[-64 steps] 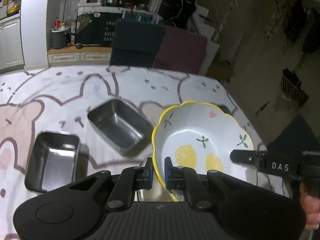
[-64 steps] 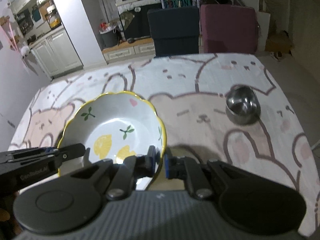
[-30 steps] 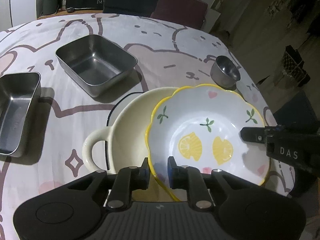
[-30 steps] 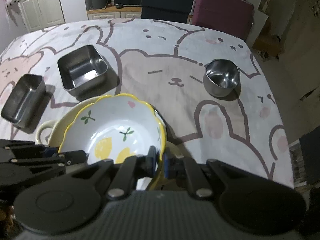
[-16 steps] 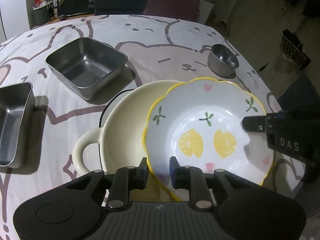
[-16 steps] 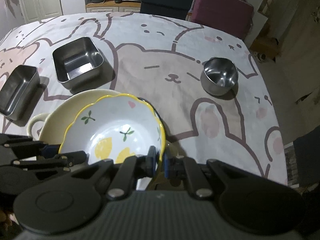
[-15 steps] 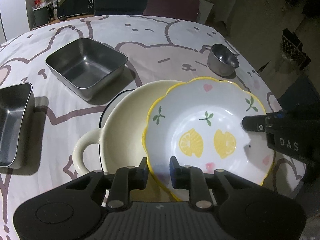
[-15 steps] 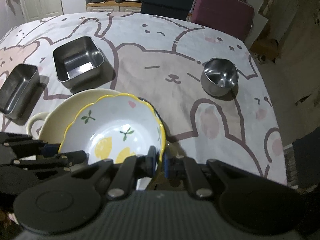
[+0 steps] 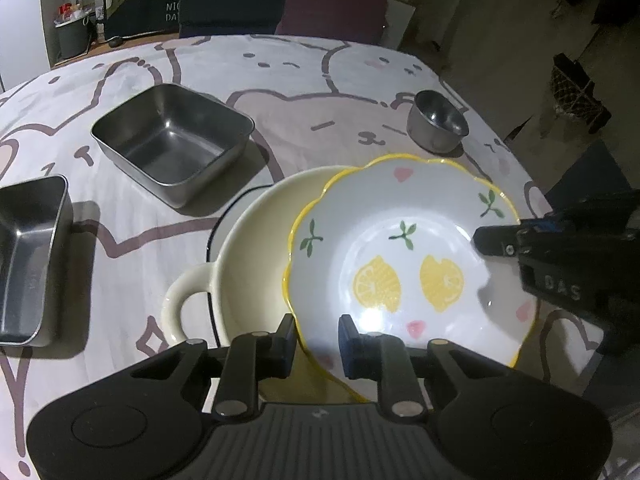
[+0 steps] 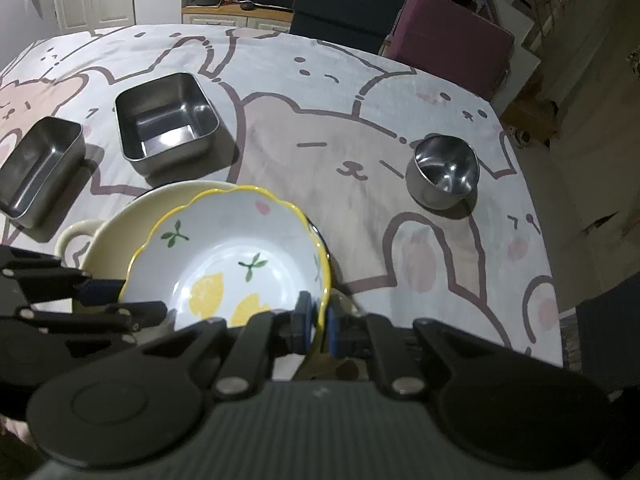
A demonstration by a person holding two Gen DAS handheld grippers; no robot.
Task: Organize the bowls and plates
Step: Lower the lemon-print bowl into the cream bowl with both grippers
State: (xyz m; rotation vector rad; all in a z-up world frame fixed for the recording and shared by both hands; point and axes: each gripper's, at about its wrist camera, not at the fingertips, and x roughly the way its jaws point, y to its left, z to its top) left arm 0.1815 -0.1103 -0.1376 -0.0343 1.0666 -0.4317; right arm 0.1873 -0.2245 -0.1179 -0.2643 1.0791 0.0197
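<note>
A white bowl with a scalloped yellow rim and lemon print (image 9: pixel 400 248) (image 10: pixel 228 256) rests tilted in a larger cream bowl with a loop handle (image 9: pixel 256 248) (image 10: pixel 112 232), shifted toward its right side. My left gripper (image 9: pixel 317 336) straddles the lemon bowl's near rim with a visible gap, so it stands open. It appears at the left edge of the right wrist view (image 10: pixel 128 300). My right gripper (image 10: pixel 316 322) is shut on the lemon bowl's rim on the opposite side, and it shows at the right in the left wrist view (image 9: pixel 520 236).
On the bear-print tablecloth (image 9: pixel 320 80) stand a square steel pan (image 9: pixel 172 144), a narrower steel pan (image 9: pixel 28 256) at the left, and a small round steel cup (image 9: pixel 438 126) at the right. Two chairs (image 9: pixel 336 12) line the far edge; the table drops off at the right.
Both grippers brought the lemon bowl down into the cream bowl. Over the last second the left jaws have widened off the rim; the right gripper keeps its hold.
</note>
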